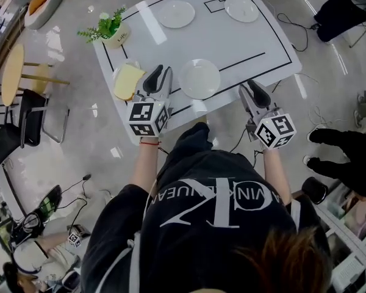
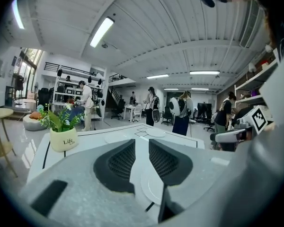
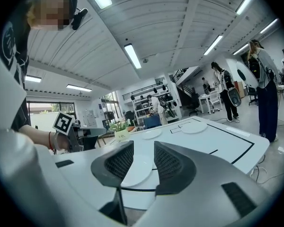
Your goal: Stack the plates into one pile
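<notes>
L gripper (image 1: 161, 72) jaws narrowly apart, empty; R gripper (image 1: 251, 89) jaws wider, empty. Plates unstacked on table (image 1: 250, 47): near plate (image 1: 199, 78) btw grippers, far-left plate (image 1: 175, 14), far-right plate (image 1: 241, 8).

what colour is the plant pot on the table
The plant pot is cream with dark lettering; left gripper view shows it best.

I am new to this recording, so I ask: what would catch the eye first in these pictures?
Three bare plates lie apart on the table: one near the front edge, two at the far side. The left gripper and right gripper, both open and empty, flank the near plate. A plant stands at the left.
</notes>
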`<state>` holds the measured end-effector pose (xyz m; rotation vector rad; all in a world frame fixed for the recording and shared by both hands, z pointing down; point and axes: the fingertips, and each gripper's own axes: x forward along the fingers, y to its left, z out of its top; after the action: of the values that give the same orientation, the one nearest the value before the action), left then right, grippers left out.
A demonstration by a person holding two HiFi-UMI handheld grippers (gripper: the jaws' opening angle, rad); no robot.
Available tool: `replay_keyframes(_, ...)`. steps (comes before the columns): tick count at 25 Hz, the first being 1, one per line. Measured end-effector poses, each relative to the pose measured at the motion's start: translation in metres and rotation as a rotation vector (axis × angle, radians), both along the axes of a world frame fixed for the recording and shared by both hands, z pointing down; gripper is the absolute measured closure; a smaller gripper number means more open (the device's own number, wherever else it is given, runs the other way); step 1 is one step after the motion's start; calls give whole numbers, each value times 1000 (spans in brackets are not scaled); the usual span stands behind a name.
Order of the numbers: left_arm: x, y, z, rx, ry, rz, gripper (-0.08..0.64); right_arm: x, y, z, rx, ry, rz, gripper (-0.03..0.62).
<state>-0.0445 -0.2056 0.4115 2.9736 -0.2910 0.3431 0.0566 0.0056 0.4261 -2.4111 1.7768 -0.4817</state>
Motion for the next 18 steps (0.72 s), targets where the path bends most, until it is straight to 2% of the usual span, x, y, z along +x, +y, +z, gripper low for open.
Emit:
replay_keyframes(12, 66, -55, 19, -70, -22, -2, 476, 55, -53, 4, -65, -12, -16, 463)
replay_keyframes(18, 82, -79, 31, -98, -31, -7, 474, 74, -89, 9, -77, -25, -47, 462)
